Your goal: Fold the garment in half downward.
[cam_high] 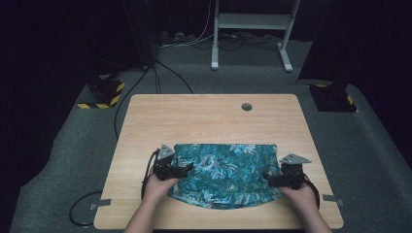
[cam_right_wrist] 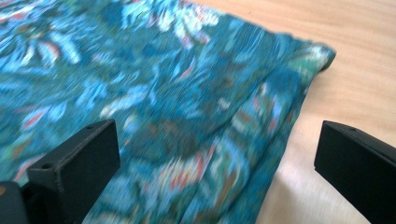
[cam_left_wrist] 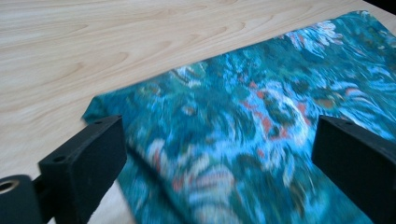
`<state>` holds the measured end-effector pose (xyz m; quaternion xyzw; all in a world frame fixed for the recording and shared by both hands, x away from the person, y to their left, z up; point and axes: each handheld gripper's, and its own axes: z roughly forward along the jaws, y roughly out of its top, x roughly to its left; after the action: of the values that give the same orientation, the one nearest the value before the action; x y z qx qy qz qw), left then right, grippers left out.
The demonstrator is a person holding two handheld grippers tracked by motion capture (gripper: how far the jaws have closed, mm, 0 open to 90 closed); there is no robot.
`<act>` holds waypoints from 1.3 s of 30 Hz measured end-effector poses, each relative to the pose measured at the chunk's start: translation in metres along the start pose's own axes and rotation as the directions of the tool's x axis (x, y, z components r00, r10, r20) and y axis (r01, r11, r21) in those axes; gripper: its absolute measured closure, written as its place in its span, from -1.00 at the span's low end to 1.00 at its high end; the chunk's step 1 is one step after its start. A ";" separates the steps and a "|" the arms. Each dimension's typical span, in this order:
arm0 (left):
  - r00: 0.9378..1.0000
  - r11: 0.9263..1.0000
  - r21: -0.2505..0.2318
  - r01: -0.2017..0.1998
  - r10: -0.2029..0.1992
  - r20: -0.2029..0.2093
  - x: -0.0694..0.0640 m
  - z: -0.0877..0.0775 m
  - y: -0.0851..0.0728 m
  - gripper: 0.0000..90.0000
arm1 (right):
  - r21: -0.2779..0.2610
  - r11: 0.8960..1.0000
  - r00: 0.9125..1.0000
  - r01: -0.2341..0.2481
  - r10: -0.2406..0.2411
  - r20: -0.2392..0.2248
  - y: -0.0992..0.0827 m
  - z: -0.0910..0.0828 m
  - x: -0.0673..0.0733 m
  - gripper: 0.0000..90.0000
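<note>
A teal cloth with a flower print (cam_high: 224, 174) lies folded flat on the near half of the wooden table (cam_high: 209, 114). My left gripper (cam_high: 187, 168) hovers at the cloth's left edge, jaws pointing right, open with nothing held. In the left gripper view the cloth (cam_left_wrist: 261, 126) spreads beneath the wide-apart jaws of that gripper (cam_left_wrist: 224, 163). My right gripper (cam_high: 268, 178) is at the cloth's right edge, pointing left. In the right gripper view the cloth's folded edge (cam_right_wrist: 187, 121) lies below the spread jaws of the right gripper (cam_right_wrist: 219, 163), which grip nothing.
The table's far half is bare wood with a round cable hole (cam_high: 247, 106). A white metal frame (cam_high: 252, 29) and cables lie on the grey floor beyond. Black-and-yellow striped bases (cam_high: 103, 93) stand at the table's far corners.
</note>
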<state>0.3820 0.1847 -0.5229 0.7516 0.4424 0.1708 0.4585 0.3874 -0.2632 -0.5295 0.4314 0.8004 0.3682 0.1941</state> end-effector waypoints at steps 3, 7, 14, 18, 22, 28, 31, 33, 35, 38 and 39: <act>1.000 1.000 0.001 -0.003 0.003 -0.012 0.000 -0.013 -0.011 -0.95 | 0.002 1.000 1.000 -0.002 0.002 -0.008 -0.009 -0.006 0.004 -1.00; 0.999 1.000 0.012 -0.003 0.003 -0.034 0.002 -0.030 -0.027 -0.96 | 0.004 1.000 1.000 0.012 -0.012 -0.006 -0.019 -0.017 0.008 -1.00; 0.994 0.996 0.085 -0.016 0.025 -0.108 0.007 -0.056 -0.055 -0.97 | 0.042 0.999 1.000 -0.007 0.006 0.019 -0.042 -0.035 0.007 -1.00; 0.982 0.987 0.152 -0.044 0.071 -0.174 0.006 -0.067 -0.066 -0.96 | 0.061 0.998 0.999 -0.021 0.018 0.037 -0.053 -0.041 0.005 -1.00; 0.977 0.980 0.195 -0.050 0.089 -0.195 0.005 -0.069 -0.069 -0.97 | 0.066 0.997 0.998 -0.028 0.024 0.054 -0.057 -0.044 0.004 -1.00; 0.978 0.979 0.205 -0.013 0.055 -0.200 0.006 -0.068 -0.070 -0.97 | 0.063 0.997 0.998 -0.050 0.047 0.046 -0.057 -0.045 0.002 -1.00; 0.978 0.979 0.204 -0.013 0.055 -0.200 0.005 -0.069 -0.070 -0.97 | 0.061 0.997 0.998 -0.051 0.049 0.043 -0.057 -0.045 0.002 -1.00; 0.978 0.979 0.203 -0.014 0.056 -0.203 0.005 -0.069 -0.070 -0.96 | 0.063 0.997 0.998 -0.051 0.048 0.045 -0.057 -0.045 0.002 -1.00; 0.978 0.979 0.202 -0.020 0.061 -0.200 0.004 -0.069 -0.070 -0.96 | 0.063 0.997 0.998 -0.047 0.044 0.047 -0.057 -0.045 0.002 -1.00; 0.979 0.979 0.203 -0.020 0.060 -0.194 0.004 -0.069 -0.070 -0.96 | 0.060 0.997 0.998 -0.052 0.050 0.042 -0.057 -0.045 0.002 -1.00; 0.980 0.979 0.203 -0.019 0.059 -0.191 0.004 -0.069 -0.070 -0.95 | 0.058 0.997 0.998 -0.056 0.054 0.039 -0.058 -0.046 0.001 -1.00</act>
<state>0.3027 0.2387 -0.5466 0.7820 0.4854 0.2074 0.3314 0.3267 -0.3020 -0.5432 0.4656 0.7949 0.3417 0.1860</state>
